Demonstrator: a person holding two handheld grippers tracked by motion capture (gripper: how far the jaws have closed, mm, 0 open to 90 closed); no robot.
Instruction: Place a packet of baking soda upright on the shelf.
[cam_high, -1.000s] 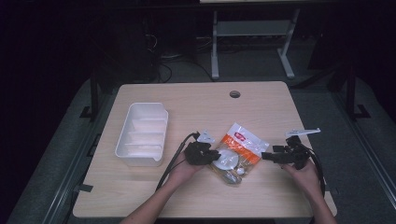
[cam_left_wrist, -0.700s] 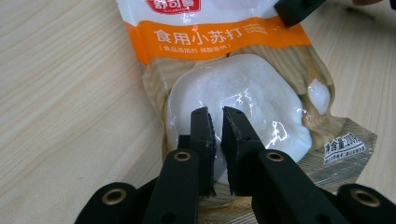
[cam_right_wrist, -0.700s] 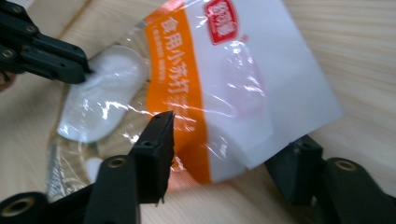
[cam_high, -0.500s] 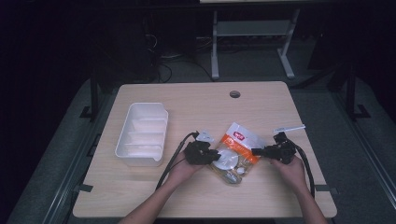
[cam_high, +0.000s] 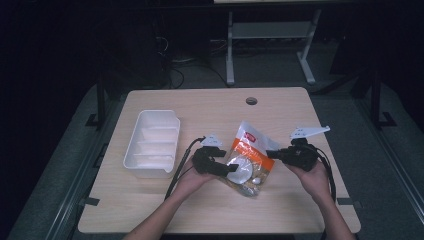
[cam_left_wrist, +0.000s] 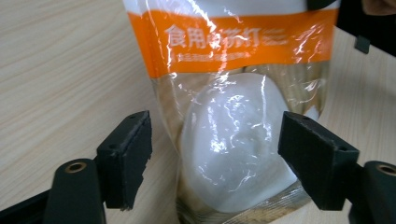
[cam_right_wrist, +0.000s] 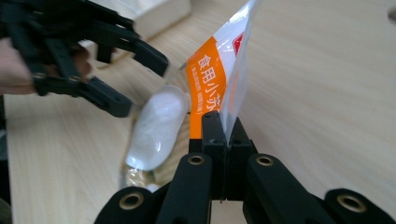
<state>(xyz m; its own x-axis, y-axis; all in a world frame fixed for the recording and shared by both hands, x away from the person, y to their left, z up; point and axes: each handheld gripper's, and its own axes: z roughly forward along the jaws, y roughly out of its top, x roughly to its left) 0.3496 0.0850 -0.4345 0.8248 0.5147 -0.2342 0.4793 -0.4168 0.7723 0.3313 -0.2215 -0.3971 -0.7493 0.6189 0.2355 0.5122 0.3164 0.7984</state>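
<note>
Your right hand-held gripper (cam_right_wrist: 219, 140) has just pressed its jaws together on the clear edge of the orange-banded bag (cam_high: 249, 159), lifting that side off the surface (cam_high: 210, 107) at lower centre. Your left hand-held gripper (cam_left_wrist: 215, 158) has just spread, its jaws flanking the bag's white lump without touching; the bag's top is cut off there.

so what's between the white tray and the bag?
The left gripper, jaws open around the bag's lower end, plus bare table; the high view shows it beside the white tray.
</note>
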